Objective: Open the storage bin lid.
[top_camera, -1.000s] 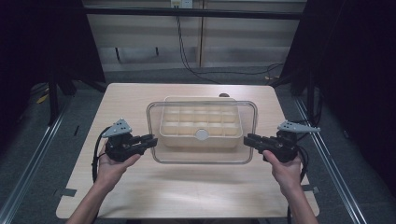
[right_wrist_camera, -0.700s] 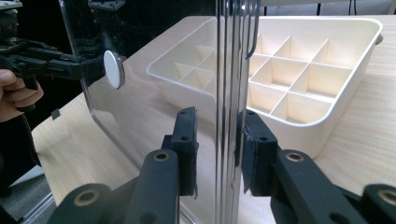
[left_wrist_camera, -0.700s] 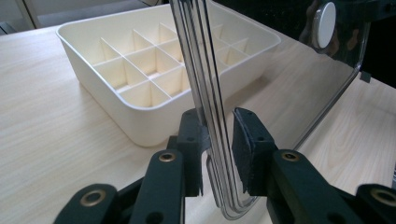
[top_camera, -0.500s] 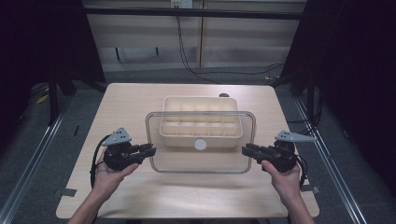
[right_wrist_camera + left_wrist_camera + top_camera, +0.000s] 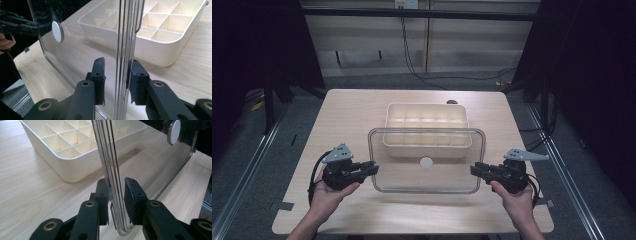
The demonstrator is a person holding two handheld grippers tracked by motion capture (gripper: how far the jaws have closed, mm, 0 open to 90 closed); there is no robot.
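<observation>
Clear rectangular plastic lid (image 5: 427,162) with a white round knob (image 5: 426,162) is held between both grippers, near the front edge of the tabletop (image 5: 362,110). Left gripper (image 5: 368,168) has its jaws clamped on the lid's left rim; right gripper (image 5: 478,170) has its jaws clamped on the right rim. The lid's far edge overlaps the front of the cream plastic tray with divided compartments (image 5: 427,117), which sits mid-tabletop toward the back edge. Can't tell whether the lid touches the tray.

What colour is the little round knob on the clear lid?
White: the knob on the clear lid shows best in the right gripper view.
</observation>
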